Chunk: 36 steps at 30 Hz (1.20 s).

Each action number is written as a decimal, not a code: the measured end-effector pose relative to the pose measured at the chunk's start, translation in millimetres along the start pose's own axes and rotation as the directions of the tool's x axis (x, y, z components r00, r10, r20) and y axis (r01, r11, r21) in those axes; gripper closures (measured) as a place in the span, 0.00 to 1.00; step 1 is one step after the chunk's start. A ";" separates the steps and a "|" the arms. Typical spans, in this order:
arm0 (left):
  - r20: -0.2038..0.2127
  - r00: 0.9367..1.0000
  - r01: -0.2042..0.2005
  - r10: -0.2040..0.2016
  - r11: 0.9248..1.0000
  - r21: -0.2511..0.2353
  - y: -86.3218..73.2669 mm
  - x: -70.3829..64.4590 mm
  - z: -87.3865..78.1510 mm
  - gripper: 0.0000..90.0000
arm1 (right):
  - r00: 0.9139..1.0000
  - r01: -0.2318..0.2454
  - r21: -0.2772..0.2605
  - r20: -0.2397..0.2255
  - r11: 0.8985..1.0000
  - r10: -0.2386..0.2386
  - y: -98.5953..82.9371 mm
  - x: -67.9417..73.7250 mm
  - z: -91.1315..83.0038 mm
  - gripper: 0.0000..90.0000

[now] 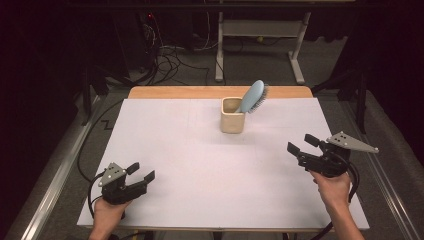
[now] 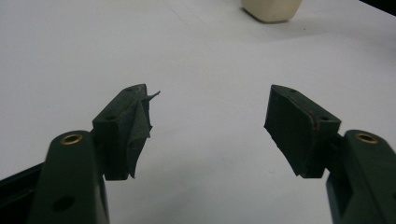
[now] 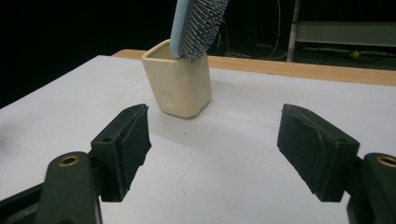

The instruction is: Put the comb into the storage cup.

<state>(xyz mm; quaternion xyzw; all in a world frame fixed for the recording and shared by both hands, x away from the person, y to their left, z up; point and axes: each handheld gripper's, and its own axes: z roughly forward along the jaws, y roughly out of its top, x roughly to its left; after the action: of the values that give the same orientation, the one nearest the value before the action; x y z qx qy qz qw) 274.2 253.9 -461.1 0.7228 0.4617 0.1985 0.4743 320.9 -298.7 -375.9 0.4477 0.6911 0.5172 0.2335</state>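
You've got one cream cup [image 1: 232,122], one blue hairbrush [image 1: 253,96] standing in it, one white table [image 1: 200,165], and two grippers: left [image 1: 141,171], right [image 1: 301,144].

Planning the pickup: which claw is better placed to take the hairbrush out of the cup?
Right, probably. The right claw is open, nearer the cup, and faces the hairbrush, which leans toward its side. The left claw is farther off.

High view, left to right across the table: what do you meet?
Left gripper → beige cup → blue hairbrush standing in it, leaning right → right gripper, all over the white table.
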 end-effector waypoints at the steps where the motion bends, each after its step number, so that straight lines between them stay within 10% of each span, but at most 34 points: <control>1: 0.000 1.000 0.000 0.000 1.000 0.000 0.0 0.0 -0.1 0.35 | 1.000 -0.001 -0.002 -0.001 1.000 0.001 -0.8 0.0 -0.7 0.29; 36: 0.003 1.000 -0.008 0.008 1.000 0.003 0.0 -2.1 -0.5 0.35 | 1.000 -0.013 0.010 0.007 1.000 0.013 -26.9 1.3 -5.0 0.31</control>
<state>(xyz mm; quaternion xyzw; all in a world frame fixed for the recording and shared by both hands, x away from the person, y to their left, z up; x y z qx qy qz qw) 272.8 252.3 -460.5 0.7258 0.4584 0.1986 0.4729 306.2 -301.8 -398.8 0.4549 0.6901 0.5137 0.2301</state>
